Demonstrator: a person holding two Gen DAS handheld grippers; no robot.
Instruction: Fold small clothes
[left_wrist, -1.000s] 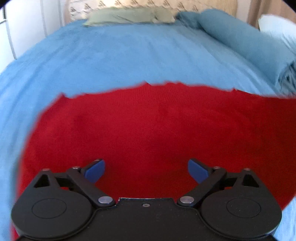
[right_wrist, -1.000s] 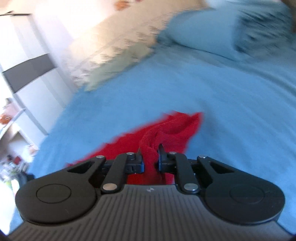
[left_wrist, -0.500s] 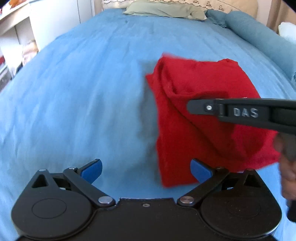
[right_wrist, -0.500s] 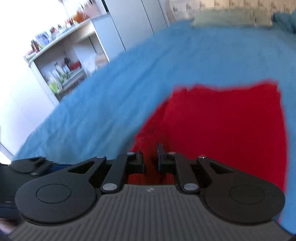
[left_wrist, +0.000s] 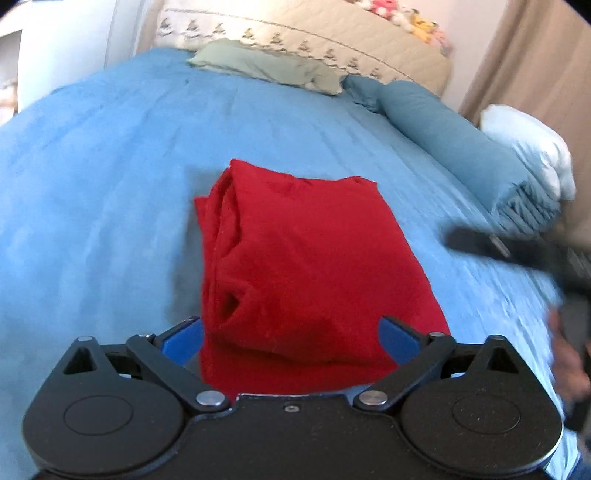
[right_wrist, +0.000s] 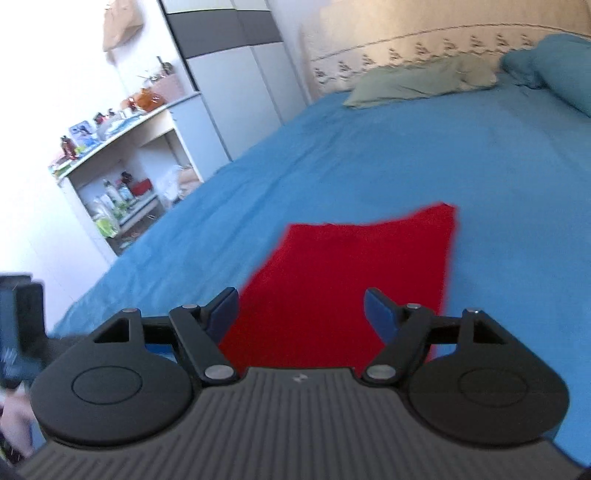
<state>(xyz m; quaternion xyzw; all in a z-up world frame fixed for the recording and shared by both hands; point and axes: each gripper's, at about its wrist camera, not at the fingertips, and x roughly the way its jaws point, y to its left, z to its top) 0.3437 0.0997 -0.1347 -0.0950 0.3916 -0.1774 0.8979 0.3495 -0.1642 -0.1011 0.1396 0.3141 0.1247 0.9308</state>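
A red garment (left_wrist: 306, 266) lies folded in a thick rectangle on the blue bedspread (left_wrist: 110, 166). It also shows in the right wrist view (right_wrist: 351, 273). My left gripper (left_wrist: 291, 339) is open, its blue pads on either side of the garment's near edge, holding nothing. My right gripper (right_wrist: 301, 310) is open and empty, just above the garment's near end. In the left wrist view the right gripper (left_wrist: 517, 251) shows as a blurred black shape at the right, clear of the cloth.
A green pillow (left_wrist: 266, 66), a rolled blue blanket (left_wrist: 454, 140) and a white pillow (left_wrist: 528, 147) lie at the head and right side of the bed. A white shelf with bottles (right_wrist: 122, 162) and a wardrobe (right_wrist: 236, 81) stand left of the bed.
My right gripper was shut on the garment, carried its edge across in a fold, then opened and let go. The garment now lies folded smaller. My left gripper stayed open.
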